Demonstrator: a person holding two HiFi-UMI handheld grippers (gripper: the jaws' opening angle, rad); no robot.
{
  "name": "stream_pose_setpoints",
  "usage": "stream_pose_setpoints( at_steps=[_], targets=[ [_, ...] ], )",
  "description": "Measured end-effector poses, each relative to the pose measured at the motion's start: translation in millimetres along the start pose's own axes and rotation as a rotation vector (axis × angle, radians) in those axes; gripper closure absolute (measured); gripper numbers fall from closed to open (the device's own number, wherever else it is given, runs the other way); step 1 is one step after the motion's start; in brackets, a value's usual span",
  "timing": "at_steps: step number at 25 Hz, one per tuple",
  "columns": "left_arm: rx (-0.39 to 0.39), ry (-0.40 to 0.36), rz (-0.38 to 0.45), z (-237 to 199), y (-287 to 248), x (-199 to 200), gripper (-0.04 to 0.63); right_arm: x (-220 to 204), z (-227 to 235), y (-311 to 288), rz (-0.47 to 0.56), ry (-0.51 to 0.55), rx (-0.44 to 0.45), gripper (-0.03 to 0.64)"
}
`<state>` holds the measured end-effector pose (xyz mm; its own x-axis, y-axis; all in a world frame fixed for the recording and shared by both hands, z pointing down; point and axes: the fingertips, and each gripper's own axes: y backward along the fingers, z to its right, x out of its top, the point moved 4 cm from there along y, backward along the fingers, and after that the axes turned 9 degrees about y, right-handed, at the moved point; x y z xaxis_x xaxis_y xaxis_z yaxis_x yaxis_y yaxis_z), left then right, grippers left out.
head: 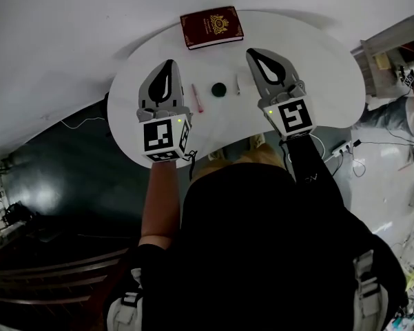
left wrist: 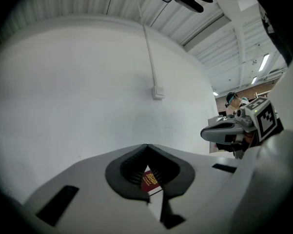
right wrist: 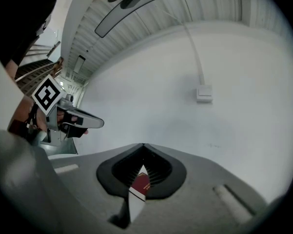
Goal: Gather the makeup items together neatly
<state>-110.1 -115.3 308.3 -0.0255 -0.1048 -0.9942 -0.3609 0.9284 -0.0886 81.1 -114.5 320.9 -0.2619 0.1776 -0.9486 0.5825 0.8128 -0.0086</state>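
White table (head: 317, 81): pink stick (head: 197, 97), black compact (head: 218, 88) and white tube (head: 237, 84) in a loose row, apart. Left gripper (head: 169, 64) at their 9, right gripper (head: 251, 52) at 3, both closed, empty. They flank the row, likely for nudging it together.

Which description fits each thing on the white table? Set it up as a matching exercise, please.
Things:
1. book
2. thin stick
3. round compact
4. small tube

Descriptions:
a. black, between the stick and the tube
b. white, next to the right tool
c. dark red, at the far edge of the table
d. pink, next to the left tool

Pairs: 1-c; 2-d; 3-a; 4-b
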Motion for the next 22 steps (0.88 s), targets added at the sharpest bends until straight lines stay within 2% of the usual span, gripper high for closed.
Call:
stream_pose_setpoints(
  at_steps=[3,8,14,17,20,22],
  targets=[
    [0.003,-0.015,-0.004,2,-2,-1,0.586,1,-6,0,0.001,0.013,0.032,0.612],
    [-0.008,-0.014,-0.021,8,-2,-6,0.586,7,-7,3,0.069,0.026,0.046,0.612],
    [0.002,-0.031,-0.024,8,-4,-7,0.586,14,-1,2,0.114,0.046,0.034,0.612],
    [0.011,-0.028,-0.015,7,-4,-6,0.586,11,1,3,0.092,0.051,0.025,0.612],
    [0.008,-0.032,-0.016,9,-5,-7,0.586,-1,2,5,0.000,0.018,0.010,0.612],
    [0.005,-0.033,-0.019,8,-6,-8,0.586,-3,2,3,-0.006,0.014,0.010,0.612]
  ],
)
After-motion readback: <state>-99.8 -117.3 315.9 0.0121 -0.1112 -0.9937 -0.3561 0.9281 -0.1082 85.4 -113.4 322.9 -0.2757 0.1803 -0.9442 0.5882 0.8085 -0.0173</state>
